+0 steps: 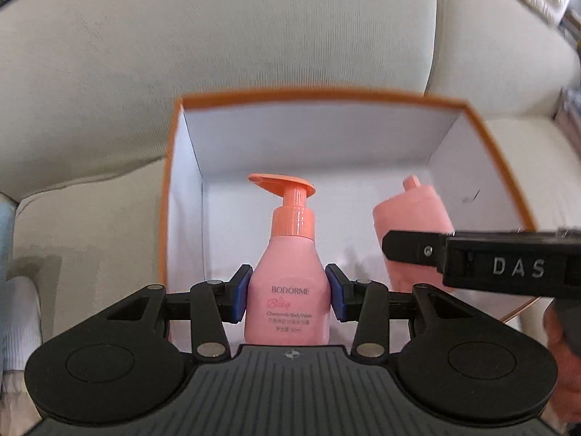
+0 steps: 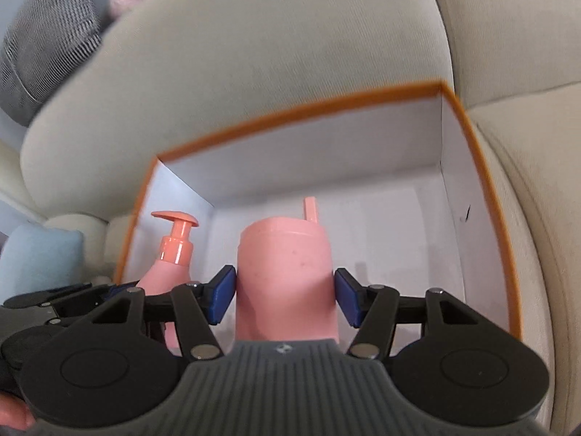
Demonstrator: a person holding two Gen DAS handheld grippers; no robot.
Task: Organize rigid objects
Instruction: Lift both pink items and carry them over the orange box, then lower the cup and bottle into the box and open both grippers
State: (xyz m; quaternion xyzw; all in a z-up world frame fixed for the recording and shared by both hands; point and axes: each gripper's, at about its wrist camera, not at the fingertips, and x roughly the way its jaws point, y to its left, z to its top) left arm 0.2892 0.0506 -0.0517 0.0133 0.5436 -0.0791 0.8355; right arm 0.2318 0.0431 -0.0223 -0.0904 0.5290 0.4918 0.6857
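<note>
Upright pink pump bottle (image 1: 287, 283) and pink spouted cup (image 2: 285, 283) side by side over the orange-rimmed white box (image 1: 312, 134).

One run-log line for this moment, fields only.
left gripper: shut on pump bottle | right gripper: shut on pink cup | both over orange-rimmed box | sofa behind

The pump bottle's (image 1: 287, 276) base is hidden behind the left gripper's (image 1: 289, 292) body. The pink cup's (image 2: 285, 279) bottom is hidden likewise. The box's (image 2: 483, 196) near rim is cut off.
</note>
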